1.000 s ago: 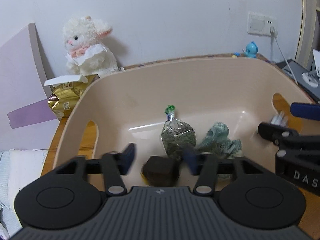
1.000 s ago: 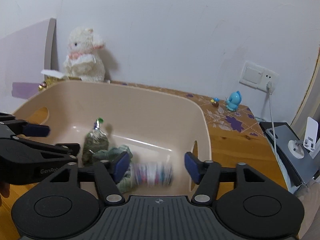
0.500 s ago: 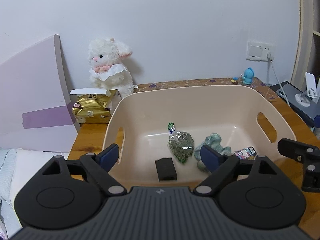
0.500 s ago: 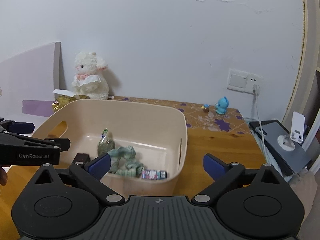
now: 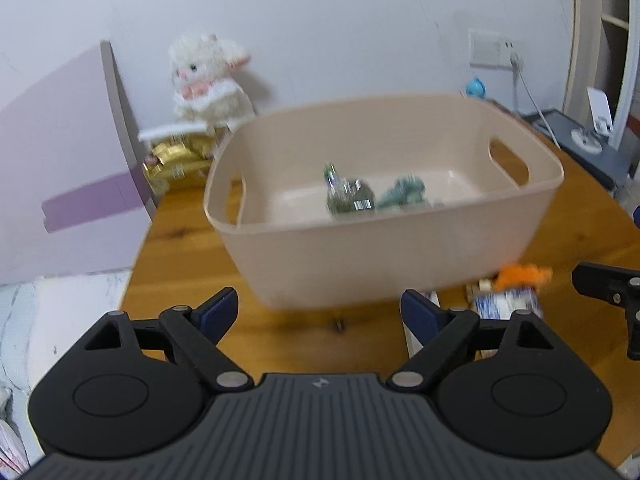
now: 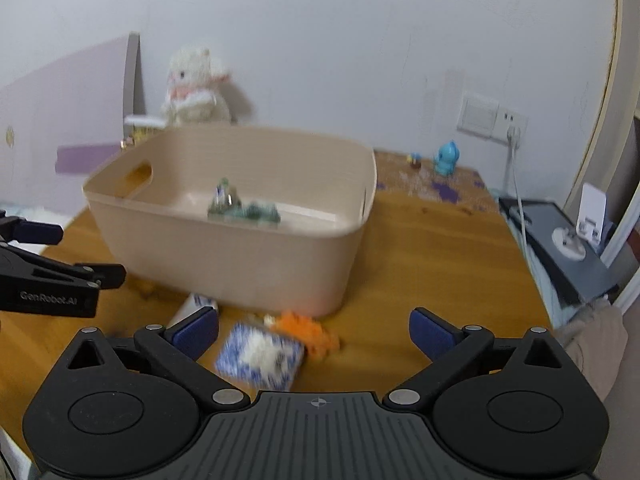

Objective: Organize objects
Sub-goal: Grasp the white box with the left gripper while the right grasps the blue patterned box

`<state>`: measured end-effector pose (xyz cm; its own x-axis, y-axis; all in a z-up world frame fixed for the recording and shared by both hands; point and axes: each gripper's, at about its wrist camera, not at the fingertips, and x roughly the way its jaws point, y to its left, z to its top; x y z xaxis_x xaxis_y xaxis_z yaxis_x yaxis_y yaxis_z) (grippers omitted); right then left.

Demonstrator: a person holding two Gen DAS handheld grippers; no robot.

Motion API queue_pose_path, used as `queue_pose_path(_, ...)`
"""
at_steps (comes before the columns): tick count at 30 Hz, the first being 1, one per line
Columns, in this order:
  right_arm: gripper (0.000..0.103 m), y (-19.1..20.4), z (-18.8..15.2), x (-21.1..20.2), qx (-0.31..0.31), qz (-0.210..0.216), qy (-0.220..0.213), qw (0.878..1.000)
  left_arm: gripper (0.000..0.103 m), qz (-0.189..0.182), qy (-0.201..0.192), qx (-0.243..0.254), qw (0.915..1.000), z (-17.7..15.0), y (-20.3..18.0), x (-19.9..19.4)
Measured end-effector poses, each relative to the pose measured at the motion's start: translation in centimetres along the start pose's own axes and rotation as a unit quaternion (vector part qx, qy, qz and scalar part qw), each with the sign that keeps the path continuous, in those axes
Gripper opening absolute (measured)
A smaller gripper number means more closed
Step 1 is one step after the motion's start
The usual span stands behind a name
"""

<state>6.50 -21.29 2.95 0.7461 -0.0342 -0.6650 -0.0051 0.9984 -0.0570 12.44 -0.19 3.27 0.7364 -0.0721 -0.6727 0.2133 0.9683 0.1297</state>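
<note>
On the left hand-held gripper (image 6: pixel 48 256), spread like the right (image 6: pixel 314 332), "GenRobot.AI" reads.

Left tongs (image 5: pixel 320 314) spread wide, empty; right tongs (image 6: pixel 314 330) likewise, seemingly level.

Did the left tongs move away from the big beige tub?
Yes. The left tongs pulled back toward the person, out of the beige plastic tub, and now hang open over the wooden table.

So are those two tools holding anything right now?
No. The left tool and the right tool are both open and empty, above the wooden table in front of the beige basket.
</note>
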Motion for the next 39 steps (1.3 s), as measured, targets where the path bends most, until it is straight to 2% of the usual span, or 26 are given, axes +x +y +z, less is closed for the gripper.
queue_pose_path(10, 0.103, 0.3, -3.3, 2.7, 0.0, 0.005, 0.06, 0.998, 0.089, -0.04, 0.046, 0.015, 0.998, -2.8, -1.4, 2.3)
queue_pose_path(22, 0.103, 0.7, -4.9, 6.2, 0.008, 0.023, 0.097, 0.995, 0.089, -0.087, 0.065, 0.007, 0.9941, -3.2, -3.2, 5.5)
queue_pose_path(33, 0.103, 3.1, -4.5, 8.4, 0.014, 0.025, 0.074, 0.997, 0.089, -0.086, 0.073, -0.019, 0.9934, -2.8, -2.7, 8.1)
queue_pose_path(36, 0.103, 3.6, -4.3, 8.7, 0.019, 0.018, 0.065, 0.998, 0.087, -0.084, 0.069, -0.006, 0.9941, -2.8, -2.7, 8.3)
queue_pose_path(38, 0.099, 3.7, -4.3, 8.7, 0.02, 0.018, 0.06, 0.998, 0.085, -0.085, 0.067, -0.004, 0.9941, -2.8, -2.6, 8.3)
queue_pose_path(39, 0.093, 3.9, -4.4, 8.6, 0.017, 0.019, 0.056, 0.998, 0.083, -0.085, 0.067, -0.003, 0.9942, -2.7, -2.5, 8.3)
